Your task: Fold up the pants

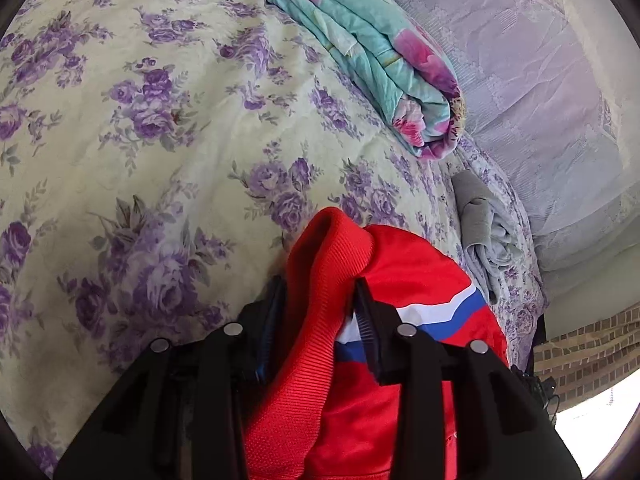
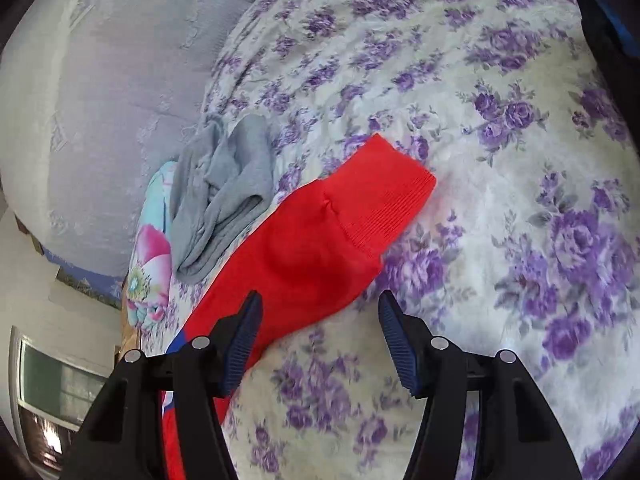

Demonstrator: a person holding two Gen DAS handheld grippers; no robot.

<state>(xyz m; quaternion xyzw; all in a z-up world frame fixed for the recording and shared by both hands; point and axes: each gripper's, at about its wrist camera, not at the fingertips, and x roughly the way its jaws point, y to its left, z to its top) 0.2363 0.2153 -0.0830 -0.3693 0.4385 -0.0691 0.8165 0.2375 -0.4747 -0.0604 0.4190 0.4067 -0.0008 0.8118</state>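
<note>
I'm over the bed: floral bedspread (image 1: 140,140) with purple roses fills most of both views, big open stretch of it to the left in my left wrist view and to the right of the pants in my right wrist view, nothing lying there. Bedspread edge runs along a pale lilac lace cover (image 1: 520,80), which takes the far right of the left view and the upper left of the right view. Folded teal-and-pink quilt (image 1: 360,52) sits along that edge, long side following it. Red pants (image 2: 312,248) next: in the right view one leg lies flat on the bedspread, long axis diagonal from lower left to upper right, ribbed cuff pointing up-right toward the open area, white-and-blue stripe showing low at the left by my finger. In the left view the ribbed cuff end bunches up between my fingers, stripe to the right. Crumpled grey garment (image 2: 224,192) sits just beside the pant leg on its upper-left side, near the bed edge. Left gripper (image 1: 320,296) is narrow, clamped on the red pants fabric, ribbed band pinched between the pads. Right gripper (image 2: 320,312) is spread wide, holding nothing, hovering over the leg's lower edge; left finger over red fabric, right finger over bare bedspread. Window (image 2: 52,384) in the lower left corner of the right view.
</note>
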